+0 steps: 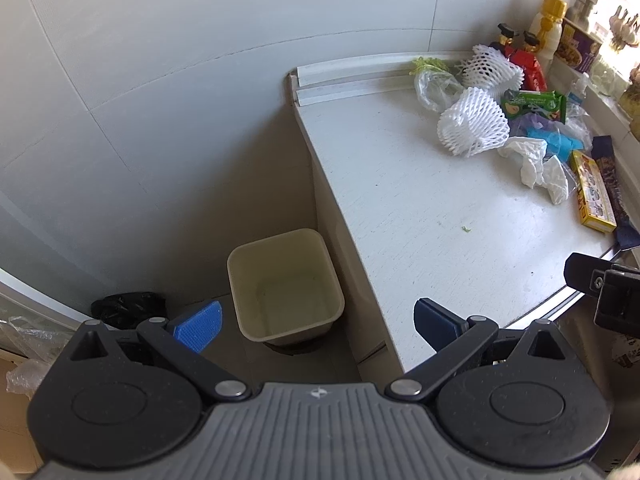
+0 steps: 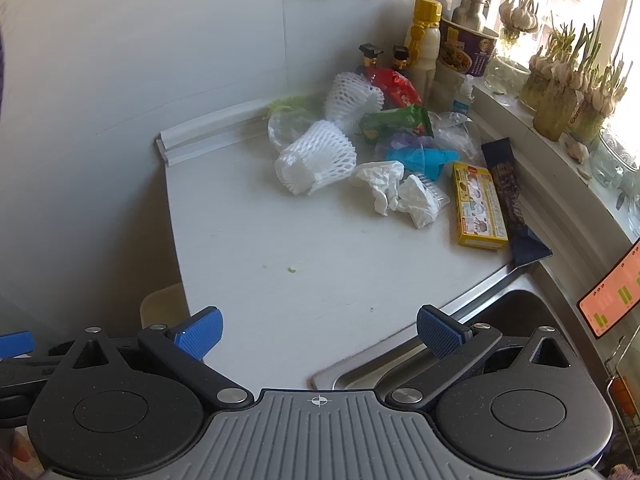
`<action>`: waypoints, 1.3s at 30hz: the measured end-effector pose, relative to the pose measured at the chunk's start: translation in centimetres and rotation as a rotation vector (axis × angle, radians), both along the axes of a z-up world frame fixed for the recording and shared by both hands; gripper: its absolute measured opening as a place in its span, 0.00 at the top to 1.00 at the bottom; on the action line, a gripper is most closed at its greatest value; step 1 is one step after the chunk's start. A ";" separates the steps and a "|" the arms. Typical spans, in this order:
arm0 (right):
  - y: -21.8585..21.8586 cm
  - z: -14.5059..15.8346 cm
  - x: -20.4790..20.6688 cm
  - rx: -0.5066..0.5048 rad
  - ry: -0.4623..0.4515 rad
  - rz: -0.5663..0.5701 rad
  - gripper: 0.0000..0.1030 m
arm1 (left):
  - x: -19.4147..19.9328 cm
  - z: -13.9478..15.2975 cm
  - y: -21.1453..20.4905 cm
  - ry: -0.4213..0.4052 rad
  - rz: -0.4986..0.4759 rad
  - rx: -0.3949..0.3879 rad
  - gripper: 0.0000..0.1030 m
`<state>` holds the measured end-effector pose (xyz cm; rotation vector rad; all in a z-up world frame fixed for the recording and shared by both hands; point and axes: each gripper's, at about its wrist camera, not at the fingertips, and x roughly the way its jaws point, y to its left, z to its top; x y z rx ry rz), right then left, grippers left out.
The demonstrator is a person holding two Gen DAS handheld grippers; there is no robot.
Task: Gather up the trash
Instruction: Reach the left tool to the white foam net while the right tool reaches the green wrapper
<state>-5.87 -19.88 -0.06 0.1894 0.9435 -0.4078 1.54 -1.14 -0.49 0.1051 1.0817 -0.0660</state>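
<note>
A heap of trash lies at the far side of the white counter (image 2: pixel 304 240): two white foam fruit nets (image 2: pixel 316 158) (image 1: pixel 474 122), crumpled white tissue (image 2: pixel 380 184) (image 1: pixel 528 160), a green wrapper (image 2: pixel 396 120) (image 1: pixel 534 106), a blue wrapper (image 2: pixel 424 158), clear plastic bags (image 1: pixel 436 88), a yellow box (image 2: pixel 478 210) (image 1: pixel 592 192) and a dark long packet (image 2: pixel 512 208). An empty cream bin (image 1: pixel 286 292) stands on the floor beside the counter's end. My left gripper (image 1: pixel 318 320) hangs open above the bin. My right gripper (image 2: pixel 320 330) is open over the counter's near edge, holding nothing.
Bottles and a purple tub (image 2: pixel 468 50) stand at the back corner. Sprouting garlic jars (image 2: pixel 560 88) line the window sill. A steel sink (image 2: pixel 460 344) lies at the right. A black bag (image 1: pixel 128 308) sits on the floor left of the bin. A phone (image 2: pixel 612 296) shows at the right edge.
</note>
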 end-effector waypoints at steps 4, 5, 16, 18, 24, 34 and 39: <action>-0.5 -0.1 0.2 -0.007 -0.001 -0.005 0.00 | 0.5 0.0 -0.5 0.001 -0.012 0.002 0.00; -0.5 -0.1 0.3 -0.007 -0.001 -0.006 0.00 | 0.6 0.0 -0.6 0.000 -0.015 0.002 0.00; -2.2 -0.8 1.5 0.007 -0.001 -0.001 0.00 | 2.3 -0.2 -1.9 -0.006 -0.034 0.015 0.00; -2.7 -1.0 1.6 0.013 -0.003 -0.004 0.00 | 2.7 -0.4 -2.4 -0.007 -0.036 0.019 0.00; -4.8 -1.6 2.0 0.033 -0.027 -0.023 0.00 | 4.0 -0.7 -3.8 -0.018 -0.058 0.024 0.00; -9.2 -3.5 3.4 0.084 -0.102 0.023 0.00 | 7.2 -1.4 -7.2 -0.106 -0.173 -0.005 0.01; -12.1 -5.1 5.0 0.125 -0.184 0.065 0.00 | 9.8 -2.0 -8.3 -0.161 -0.247 -0.145 0.06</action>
